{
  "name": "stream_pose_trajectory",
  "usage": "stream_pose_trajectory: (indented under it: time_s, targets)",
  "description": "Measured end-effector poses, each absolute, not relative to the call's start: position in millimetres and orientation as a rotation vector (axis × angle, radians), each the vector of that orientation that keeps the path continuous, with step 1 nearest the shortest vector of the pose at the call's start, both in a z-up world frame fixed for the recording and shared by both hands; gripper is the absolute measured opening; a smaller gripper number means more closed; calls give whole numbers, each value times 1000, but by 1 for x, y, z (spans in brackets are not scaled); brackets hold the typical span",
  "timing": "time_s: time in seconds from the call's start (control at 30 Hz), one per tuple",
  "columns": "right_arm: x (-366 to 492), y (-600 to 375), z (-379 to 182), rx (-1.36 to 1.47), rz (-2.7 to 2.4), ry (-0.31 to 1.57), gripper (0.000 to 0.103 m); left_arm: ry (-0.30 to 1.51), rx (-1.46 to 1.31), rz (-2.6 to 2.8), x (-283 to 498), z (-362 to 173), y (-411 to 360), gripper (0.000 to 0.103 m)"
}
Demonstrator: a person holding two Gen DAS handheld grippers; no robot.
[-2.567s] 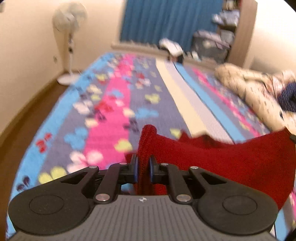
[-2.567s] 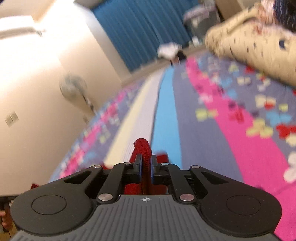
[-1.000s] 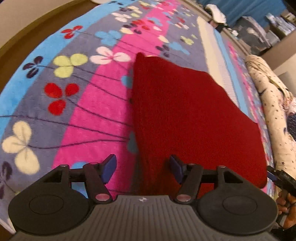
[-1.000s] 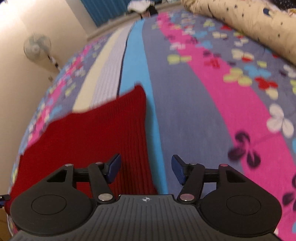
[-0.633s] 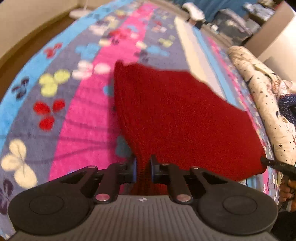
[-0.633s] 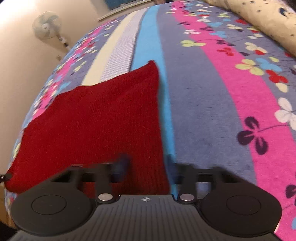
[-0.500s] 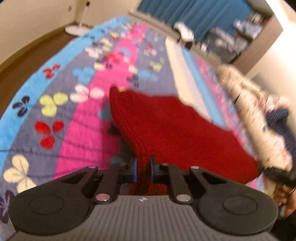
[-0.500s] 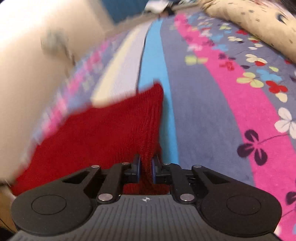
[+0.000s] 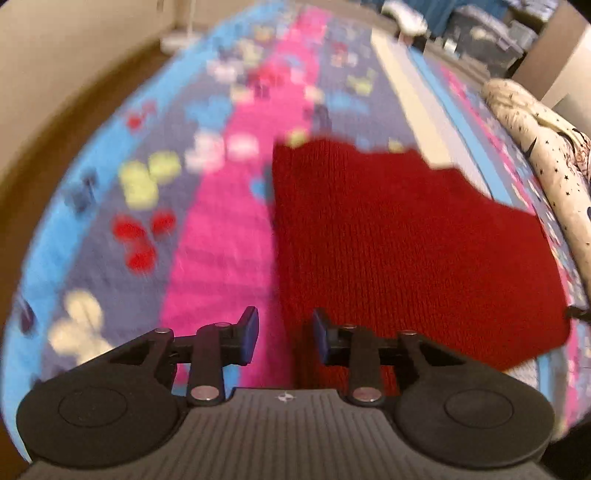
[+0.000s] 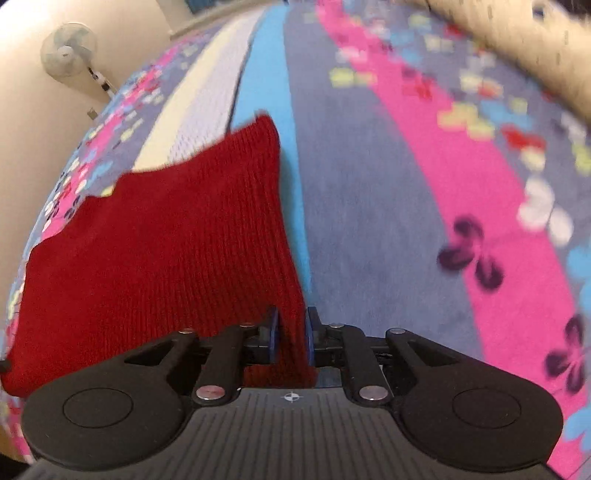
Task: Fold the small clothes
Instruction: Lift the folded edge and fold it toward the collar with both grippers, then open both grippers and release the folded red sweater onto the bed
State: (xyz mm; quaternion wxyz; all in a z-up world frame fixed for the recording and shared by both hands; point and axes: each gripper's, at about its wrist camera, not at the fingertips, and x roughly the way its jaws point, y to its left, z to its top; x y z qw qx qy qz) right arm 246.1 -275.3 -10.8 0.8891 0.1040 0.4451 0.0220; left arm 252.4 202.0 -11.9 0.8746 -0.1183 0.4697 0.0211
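A red knitted garment (image 9: 399,236) lies spread on the flowered bedspread (image 9: 221,229). My left gripper (image 9: 284,334) is open at the garment's near left corner, with the cloth edge lying between the fingers and against the right finger. In the right wrist view the same red garment (image 10: 166,236) stretches away to the left. My right gripper (image 10: 290,334) has its jaws close together, pinching the garment's near right edge. The other gripper's tip shows at the garment's far corner in each view.
A cream star-print quilt (image 9: 550,155) lies along the bed's right side. A standing fan (image 10: 68,46) is by the wall at the left. Clutter and storage boxes (image 9: 480,33) sit beyond the bed's far end. The bed's left edge drops to a brown floor (image 9: 44,122).
My left gripper has opened and let go of the garment's corner. The garment has come down flat onto the bed. My right gripper stays pinched on its edge.
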Motion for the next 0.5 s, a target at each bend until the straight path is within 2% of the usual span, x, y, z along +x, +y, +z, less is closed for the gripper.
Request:
stream_pose_trajectory:
  time_s: [0.03,0.13,0.2,0.3,0.4,0.5]
  targets:
    - [243,-273,-4,182,40,872,20,929,-220,37,250,-4,199,35]
    - [238,-275,12,162,67,719,26,837,-200,-45,245,10,190,35]
    - [235,-281,16,212,138,683,28,828,-168,-93,245,10,181,35]
    - [243,-274,6,182,207,768,30,930,-80,-136,252,-4,163,35]
    - [258,-260,-32,42,190,1015,30,1092,16,-126,257,-32,148,33]
    - [260,-253,-30,-15,204,983,30,1041,29,-131,259,-24,144,35]
